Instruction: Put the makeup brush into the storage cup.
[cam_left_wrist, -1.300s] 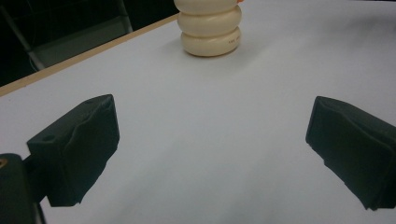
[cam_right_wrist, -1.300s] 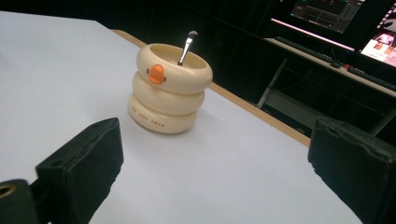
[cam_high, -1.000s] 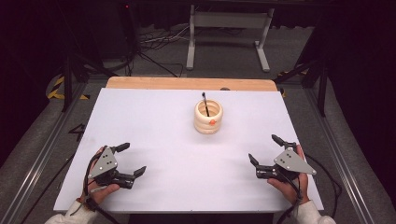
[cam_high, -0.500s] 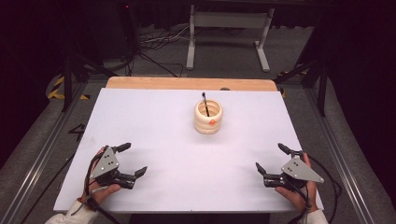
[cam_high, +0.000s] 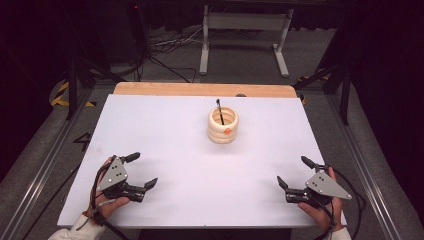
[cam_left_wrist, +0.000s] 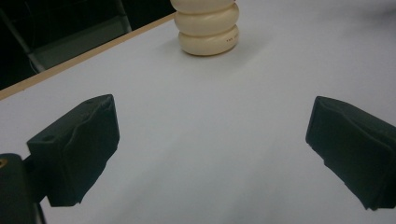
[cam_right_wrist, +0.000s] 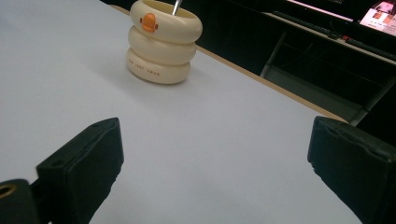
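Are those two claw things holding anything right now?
No. The left gripper and right gripper are both open with nothing between the jaws; the cup stands apart, untouched.

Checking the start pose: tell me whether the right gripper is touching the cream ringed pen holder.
Apart. In the high view the right gripper sits near the table's front edge, with bare white tabletop between it and the cream ringed pen holder.

In the left gripper view the cream ringed holder (cam_left_wrist: 206, 25) is cut off by the top edge, so its rim and contents are out of sight. In the right gripper view the thin stick (cam_right_wrist: 176, 7) standing in it runs off the top, its upper end unseen. From the high view the small orange mark (cam_high: 227, 131) on the holder is too small to read, perhaps a duck's bill.
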